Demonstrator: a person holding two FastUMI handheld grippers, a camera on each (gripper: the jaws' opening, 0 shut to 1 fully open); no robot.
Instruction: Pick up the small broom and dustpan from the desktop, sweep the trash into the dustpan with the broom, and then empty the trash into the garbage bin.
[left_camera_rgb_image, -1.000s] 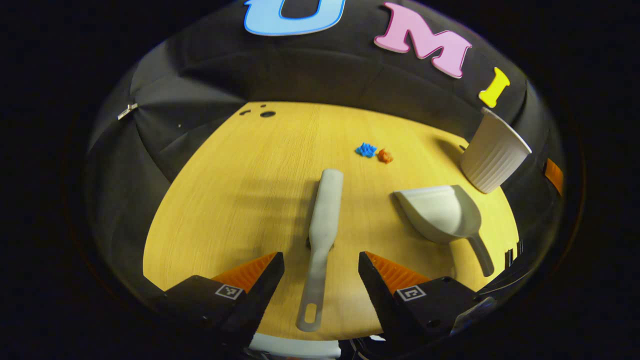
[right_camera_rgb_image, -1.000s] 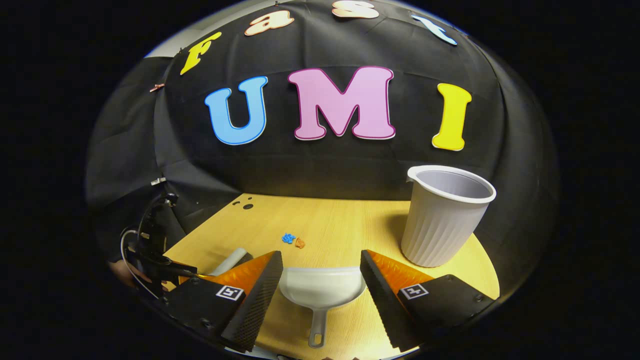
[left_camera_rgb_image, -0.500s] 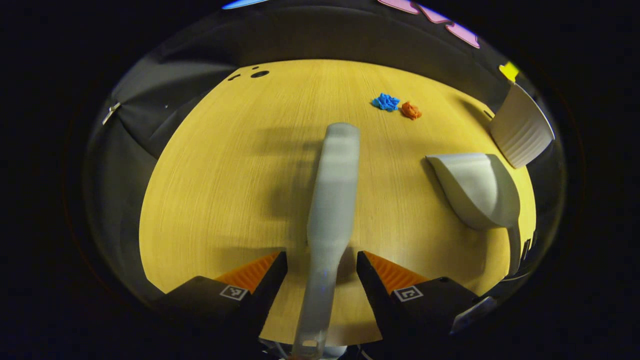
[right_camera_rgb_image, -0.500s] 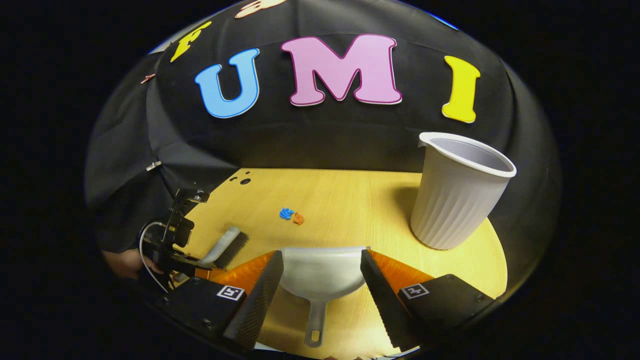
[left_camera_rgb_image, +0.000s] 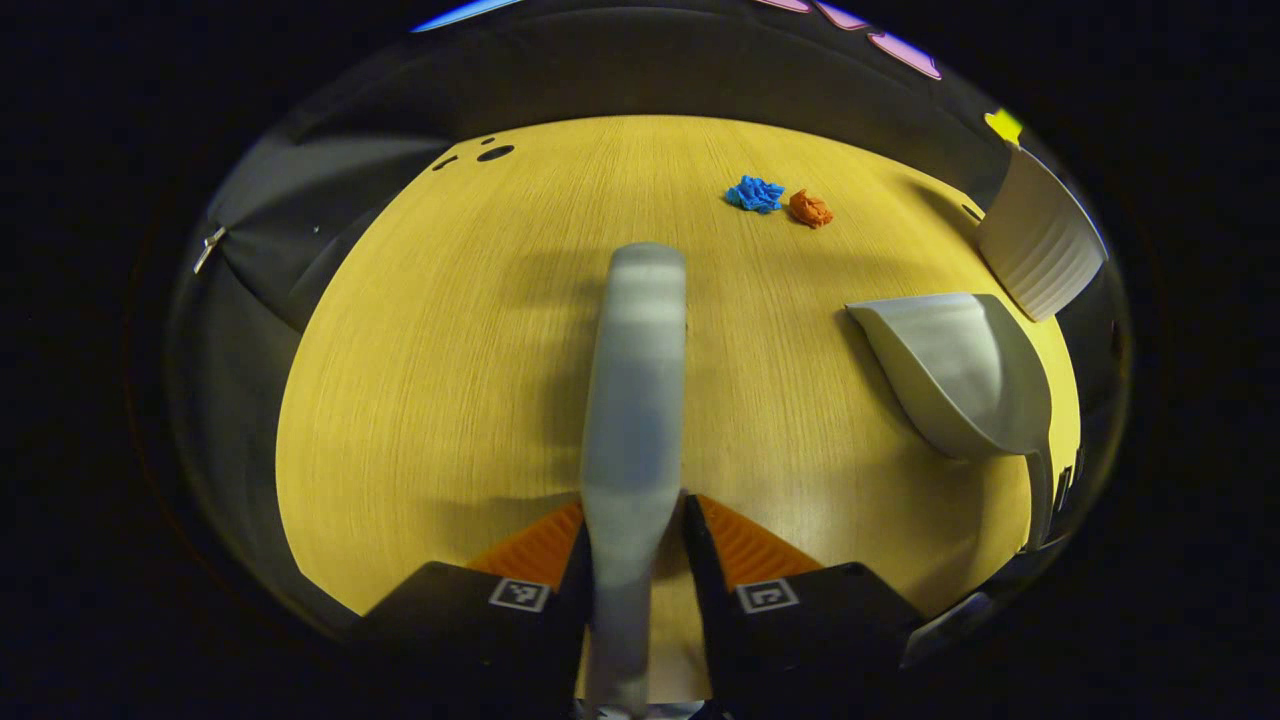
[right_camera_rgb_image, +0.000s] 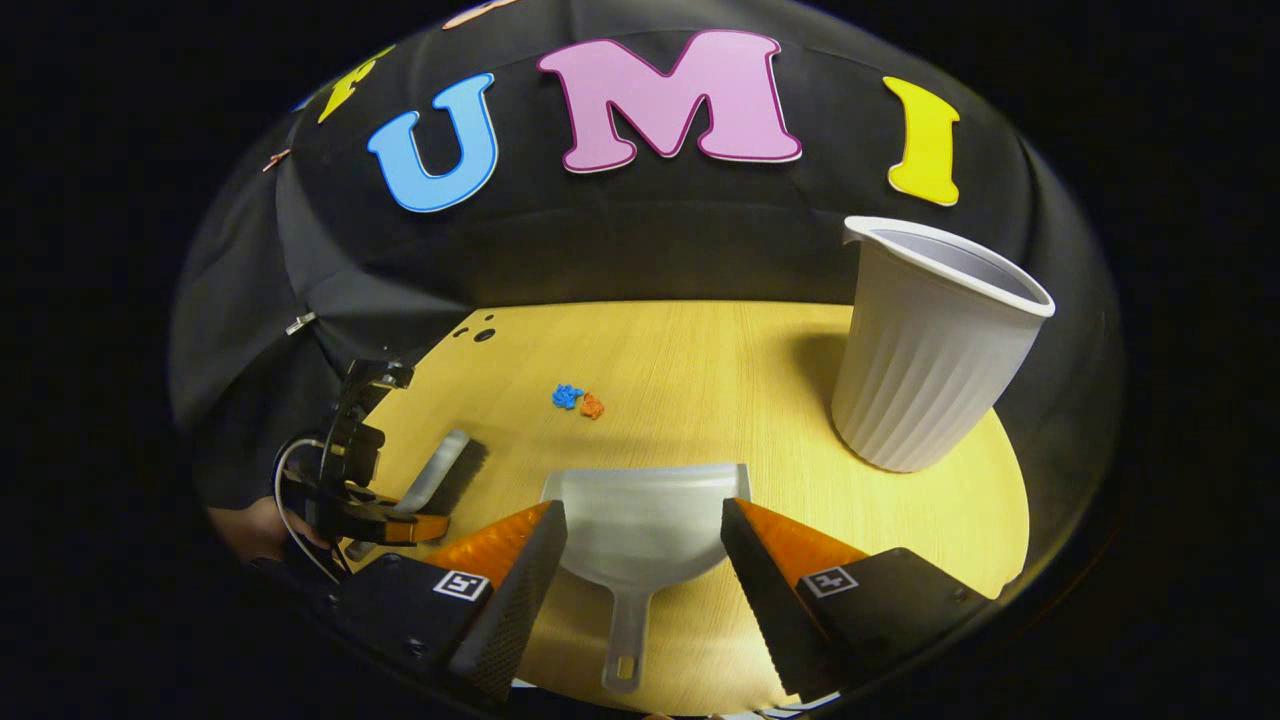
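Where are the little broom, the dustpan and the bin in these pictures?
broom (left_camera_rgb_image: 640, 340): left gripper view, on the back of its head.
dustpan (right_camera_rgb_image: 645, 510): right gripper view, on the flat scoop.
bin (right_camera_rgb_image: 925, 370): right gripper view, on its ribbed side wall.

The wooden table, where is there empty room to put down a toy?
The yellow wooden table is bare left of the grey broom, out to its dark holes. The right is crowded: grey dustpan, white ribbed bin, blue scrap, orange scrap.
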